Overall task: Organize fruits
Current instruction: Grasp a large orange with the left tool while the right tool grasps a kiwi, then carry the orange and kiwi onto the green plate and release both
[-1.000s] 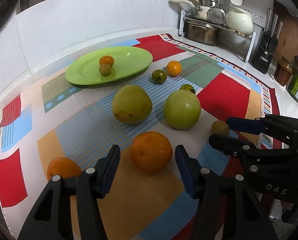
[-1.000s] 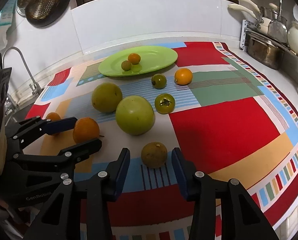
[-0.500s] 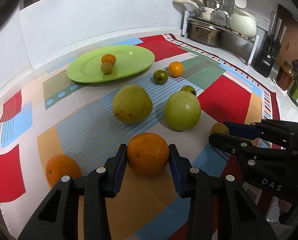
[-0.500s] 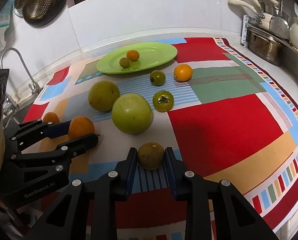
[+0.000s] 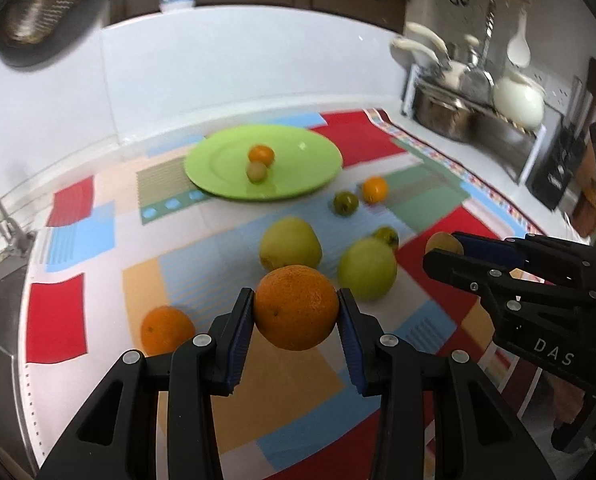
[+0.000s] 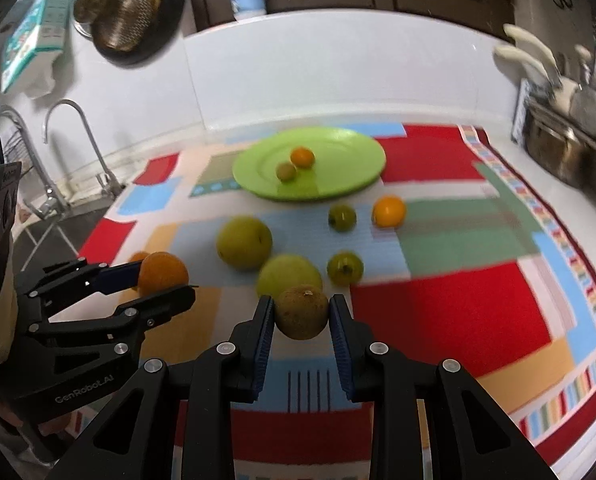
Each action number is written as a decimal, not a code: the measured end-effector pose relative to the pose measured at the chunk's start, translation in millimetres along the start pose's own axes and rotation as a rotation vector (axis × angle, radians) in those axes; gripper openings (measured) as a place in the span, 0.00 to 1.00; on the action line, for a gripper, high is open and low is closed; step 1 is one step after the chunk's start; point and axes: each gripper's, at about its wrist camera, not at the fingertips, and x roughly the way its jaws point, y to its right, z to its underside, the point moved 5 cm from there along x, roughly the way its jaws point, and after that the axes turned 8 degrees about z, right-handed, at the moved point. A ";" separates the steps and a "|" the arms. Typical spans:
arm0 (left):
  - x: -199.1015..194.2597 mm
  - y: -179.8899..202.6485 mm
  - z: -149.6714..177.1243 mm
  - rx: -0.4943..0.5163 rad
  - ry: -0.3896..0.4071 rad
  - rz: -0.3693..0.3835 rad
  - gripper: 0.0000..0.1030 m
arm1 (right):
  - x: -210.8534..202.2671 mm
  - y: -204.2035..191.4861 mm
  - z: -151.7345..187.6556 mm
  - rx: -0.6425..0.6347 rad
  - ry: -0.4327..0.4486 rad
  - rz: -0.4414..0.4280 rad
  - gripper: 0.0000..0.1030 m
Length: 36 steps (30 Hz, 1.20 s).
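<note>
My left gripper [image 5: 296,312] is shut on a large orange [image 5: 296,306] and holds it above the patterned mat. My right gripper [image 6: 301,314] is shut on a small brownish-green fruit [image 6: 301,312], also lifted. The green plate [image 5: 262,161] at the back holds a small orange fruit [image 5: 261,154] and a small green one [image 5: 256,171]. On the mat lie two large green fruits [image 5: 290,243] [image 5: 366,269], another orange [image 5: 166,330], small green tomatoes [image 6: 341,217] [image 6: 344,268] and a small orange fruit [image 6: 388,211]. The right gripper also shows in the left wrist view [image 5: 443,250].
A pot rack [image 5: 469,92] with pans and a white kettle stands at the back right. A sink tap [image 6: 78,148] is at the left. A white wall backs the counter. The mat [image 6: 449,312] covers most of the counter.
Both grippers closed on their fruits and have lifted them off the mat, moving up and back; the view now shows more of the wall.
</note>
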 end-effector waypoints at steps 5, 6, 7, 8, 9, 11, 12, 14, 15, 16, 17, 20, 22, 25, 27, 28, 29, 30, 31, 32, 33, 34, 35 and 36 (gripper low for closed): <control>-13.9 6.2 -21.8 -0.019 0.074 -0.048 0.39 | -10.7 5.1 -27.3 -0.039 0.070 -0.042 0.29; -15.1 7.0 -26.1 -0.021 0.083 -0.054 0.39 | -12.1 6.4 -33.1 -0.047 0.084 -0.049 0.28; -15.9 8.0 -31.6 -0.024 0.093 -0.064 0.39 | -13.8 7.6 -37.6 -0.051 0.094 -0.055 0.29; -16.0 9.2 -35.9 -0.026 0.100 -0.070 0.39 | -15.1 8.7 -42.6 -0.055 0.106 -0.063 0.29; -16.4 9.7 -41.3 -0.031 0.113 -0.077 0.39 | -16.1 10.0 -47.6 -0.059 0.118 -0.069 0.29; -16.1 10.7 -52.6 -0.034 0.131 -0.097 0.39 | -16.7 13.6 -59.2 -0.068 0.143 -0.080 0.29; -15.7 11.3 -57.0 -0.036 0.138 -0.107 0.39 | -16.7 14.8 -63.9 -0.070 0.151 -0.084 0.29; -15.9 12.1 -67.6 -0.036 0.161 -0.121 0.39 | -18.5 18.2 -75.5 -0.079 0.180 -0.095 0.29; -15.4 12.4 -72.6 -0.033 0.164 -0.128 0.39 | -18.9 20.1 -81.0 -0.084 0.196 -0.093 0.29; -14.8 13.0 -76.0 -0.031 0.170 -0.132 0.39 | -19.9 22.3 -87.4 -0.088 0.214 -0.095 0.29; -13.2 13.1 -82.6 -0.029 0.175 -0.135 0.39 | -20.0 24.2 -94.0 -0.090 0.227 -0.102 0.29; -5.2 10.2 -99.8 -0.036 0.159 -0.133 0.39 | -18.1 29.8 -110.9 -0.097 0.255 -0.115 0.29; -0.8 6.7 -110.9 -0.030 0.162 -0.145 0.39 | -14.0 32.4 -123.1 -0.106 0.270 -0.118 0.29; 7.4 -0.5 -126.8 -0.030 0.163 -0.156 0.39 | -4.2 34.9 -140.4 -0.115 0.277 -0.124 0.29; 14.0 -6.2 -138.4 -0.026 0.162 -0.150 0.39 | 3.0 34.9 -150.8 -0.121 0.279 -0.129 0.29; 17.8 -9.3 -143.3 -0.025 0.161 -0.154 0.39 | 8.0 34.4 -156.5 -0.127 0.277 -0.131 0.29; 23.1 -13.6 -150.1 -0.023 0.157 -0.157 0.39 | 12.4 34.3 -161.3 -0.132 0.275 -0.134 0.29; 27.3 -17.0 -154.3 -0.022 0.155 -0.154 0.39 | 18.1 33.5 -166.9 -0.138 0.274 -0.139 0.29; 32.8 -21.2 -159.4 -0.024 0.149 -0.154 0.39 | 22.6 33.4 -170.5 -0.143 0.272 -0.140 0.29; 36.5 -24.6 -162.8 -0.024 0.143 -0.155 0.39 | 28.4 33.0 -174.9 -0.149 0.268 -0.141 0.28; 41.8 -28.9 -166.7 -0.024 0.137 -0.152 0.39 | 36.3 32.2 -180.2 -0.156 0.264 -0.143 0.29; 47.0 -32.9 -170.5 -0.023 0.130 -0.153 0.39 | 41.3 32.1 -183.0 -0.159 0.260 -0.144 0.29; 51.5 -36.0 -173.2 -0.022 0.125 -0.156 0.39 | 48.6 31.4 -187.1 -0.164 0.254 -0.151 0.29; 57.2 -39.6 -175.7 -0.019 0.118 -0.158 0.39 | 55.1 31.2 -190.5 -0.165 0.247 -0.156 0.29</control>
